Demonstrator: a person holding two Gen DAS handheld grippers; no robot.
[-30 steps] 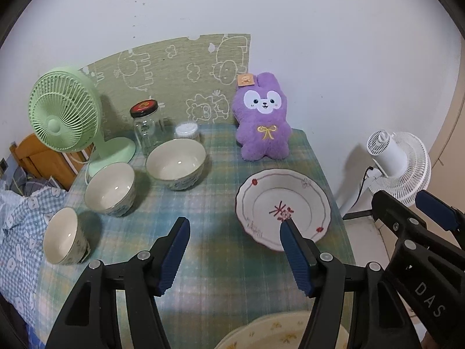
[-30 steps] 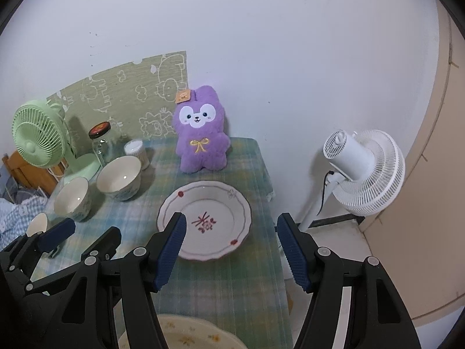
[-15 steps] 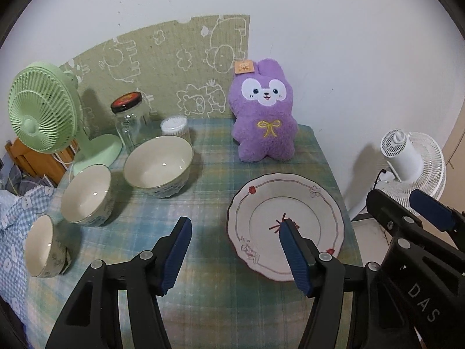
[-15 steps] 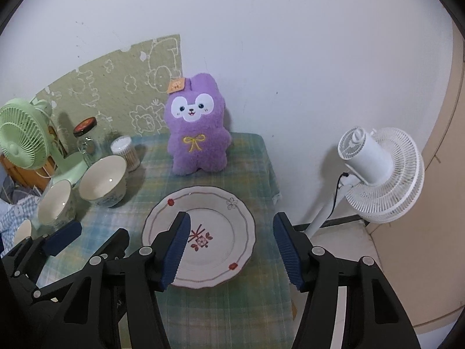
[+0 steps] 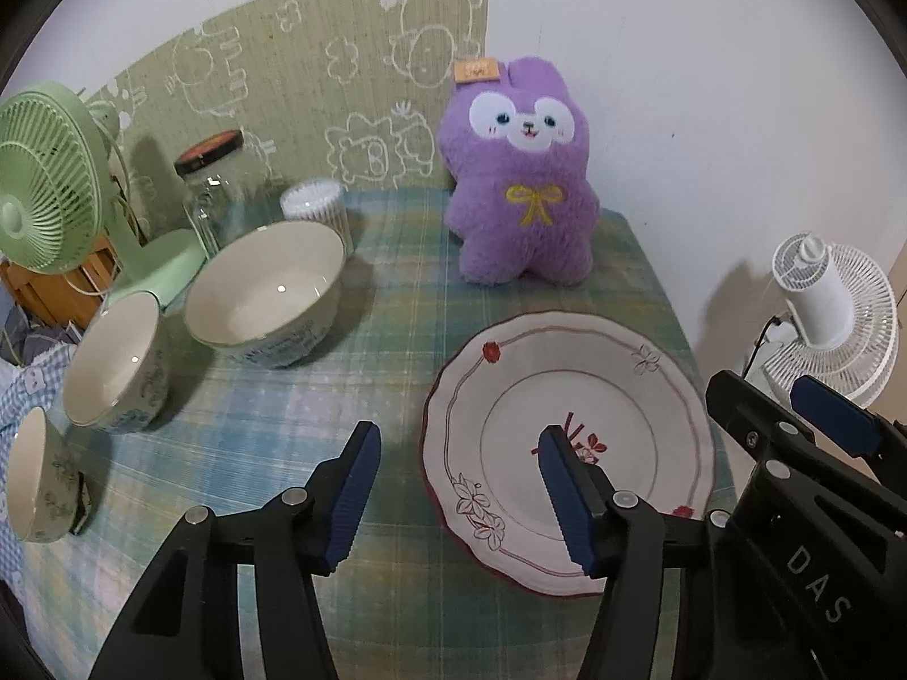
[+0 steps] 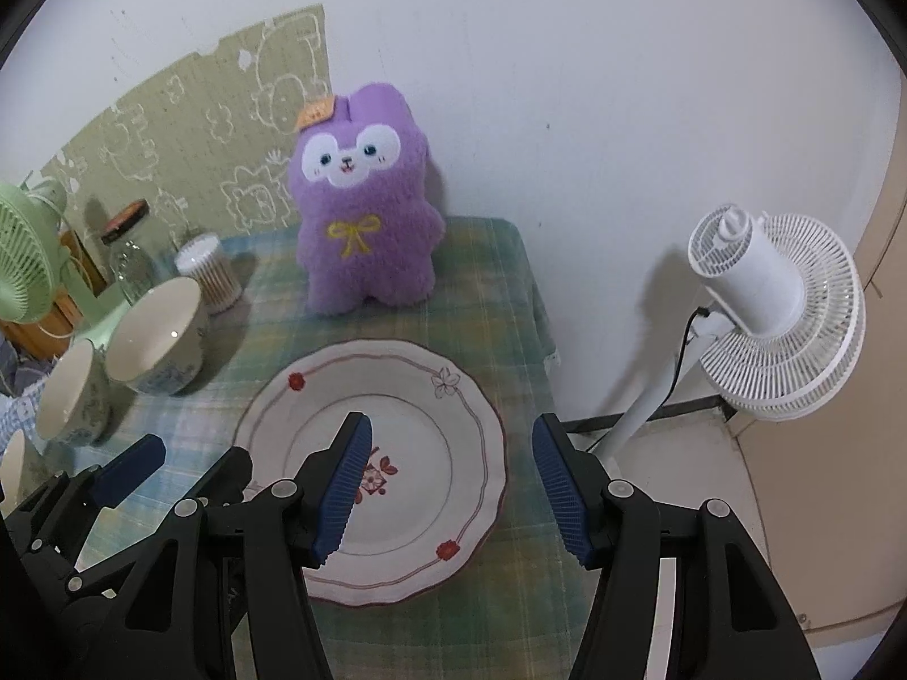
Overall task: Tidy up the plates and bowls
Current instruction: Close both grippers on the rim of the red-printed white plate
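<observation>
The left gripper (image 5: 456,490) and right gripper (image 6: 450,490) both hang with jaws spread apart and holding nothing, side by side above the near part of the flowered plate (image 6: 397,396), which lies flat on the plaid tablecloth (image 5: 255,413) at its right side. Three bowls (large (image 5: 266,294), medium (image 5: 113,362), small (image 5: 34,481)) stand in a row at the left, the purple plush (image 5: 521,181) far behind the plate.

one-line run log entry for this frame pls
phase: approach | left gripper: open, empty, at plate's left rim | right gripper: open, empty, over plate's right rim | plate: flat on tablecloth | three bowls: untouched
</observation>
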